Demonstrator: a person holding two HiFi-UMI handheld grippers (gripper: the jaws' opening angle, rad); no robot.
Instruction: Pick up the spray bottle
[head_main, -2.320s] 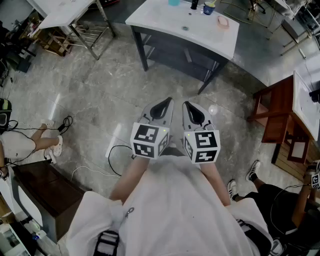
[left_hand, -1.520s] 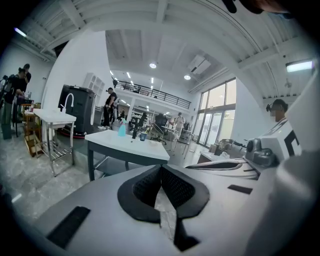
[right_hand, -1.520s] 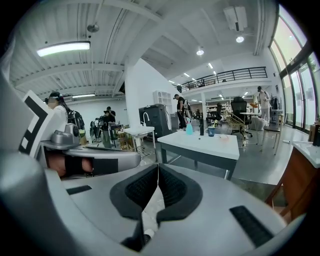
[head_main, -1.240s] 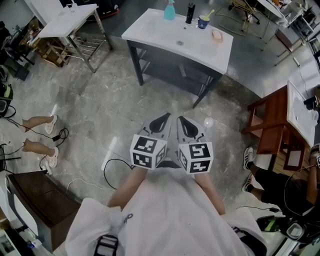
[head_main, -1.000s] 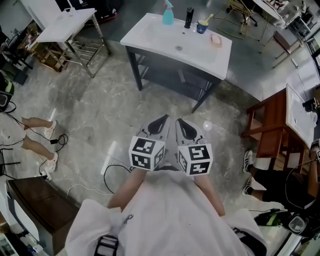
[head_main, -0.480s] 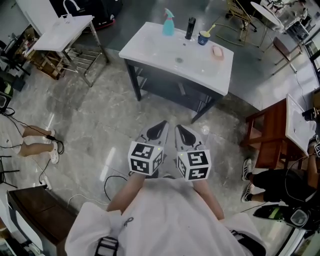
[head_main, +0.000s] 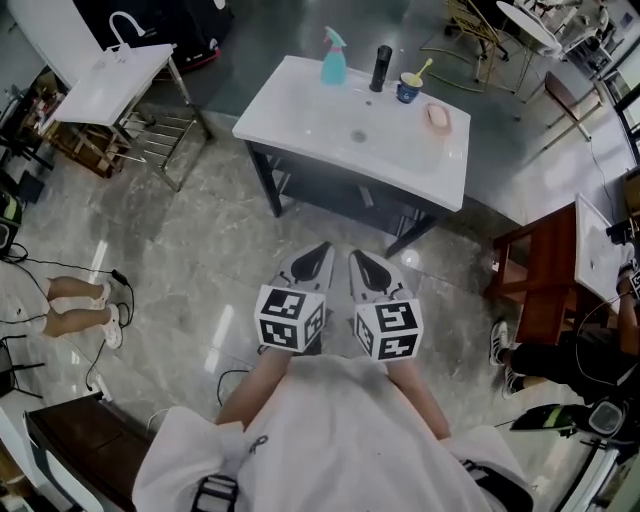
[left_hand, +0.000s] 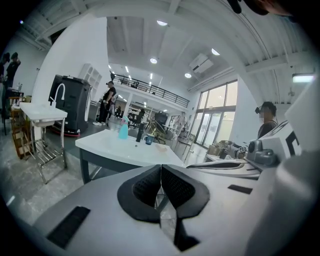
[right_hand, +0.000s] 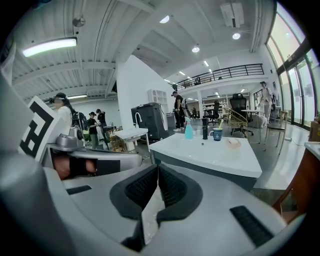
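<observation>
white shirt (head_main: 340, 440), black-and-white marker cubes (head_main: 291, 318), black jaws

The spray bottle (head_main: 333, 62) is a small pale turquoise one with a lighter trigger head on a narrow neck. It stands upright and untouched on the white washstand (head_main: 300, 110), near the far edge and towards the far left corner. A slim black cylinder (head_main: 381, 68) stands just to its right, with a blue cup (head_main: 407, 90) beyond that. Both gripper views show the bottle well ahead (left_hand: 123, 131) (right_hand: 188, 130).
</observation>
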